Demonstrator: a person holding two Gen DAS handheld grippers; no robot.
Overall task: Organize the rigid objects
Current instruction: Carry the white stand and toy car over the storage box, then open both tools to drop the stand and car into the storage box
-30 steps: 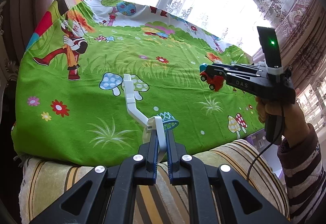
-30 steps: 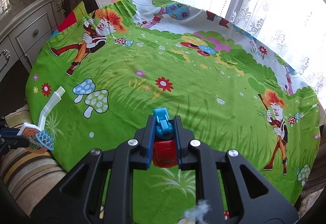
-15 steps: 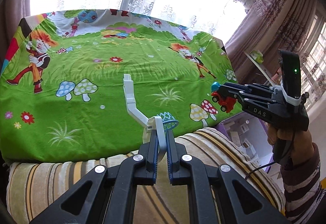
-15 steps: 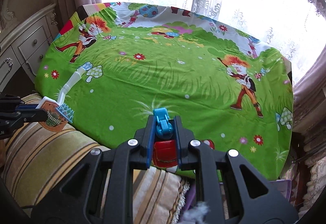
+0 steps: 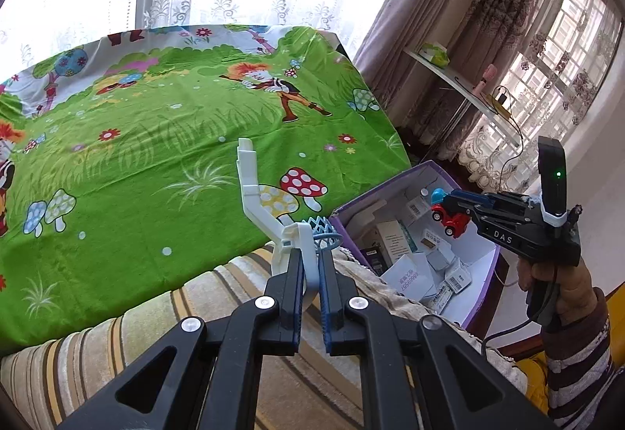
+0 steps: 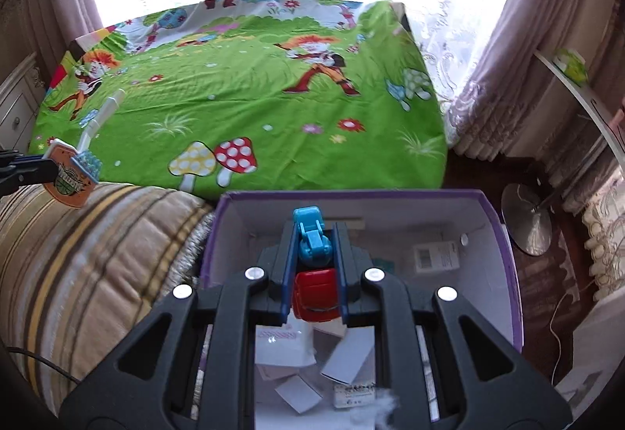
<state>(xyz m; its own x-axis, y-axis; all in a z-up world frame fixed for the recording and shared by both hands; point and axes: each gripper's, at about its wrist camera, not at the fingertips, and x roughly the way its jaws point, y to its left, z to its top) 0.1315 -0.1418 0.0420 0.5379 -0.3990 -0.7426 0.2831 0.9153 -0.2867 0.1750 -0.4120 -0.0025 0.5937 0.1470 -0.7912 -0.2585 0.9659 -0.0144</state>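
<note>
Right wrist view has the right claw (image 6: 312, 254) clamped on a red-and-blue toy truck (image 6: 313, 266), hanging over the purple box (image 6: 504, 234). Left claw (image 5: 310, 266) pinches a toy basketball hoop (image 5: 273, 211) beside it.

Bed sheet (image 6: 273, 117): bright green, cartoon print of orange-haired figures, red-and-white and yellow spotted mushrooms, red flowers.
Toy truck (image 6: 312, 258): blue cab end, red body; black wheels in left wrist view.
Toy basketball hoop (image 5: 289, 230): white bent arm, pale blue rim and net; orange backboard with dark ball emblem in right wrist view.
Storage box (image 6: 504, 262): purple outside, white inside; white cartons with barcodes.
Cushion (image 6: 78, 254): beige with brown and yellow stripes.
Curtains (image 5: 441, 19): mauve, floral lace.
Sleeve (image 5: 574, 371): maroon-and-white stripes.
Right gripper (image 5: 439, 205): black, blue pads.
</note>
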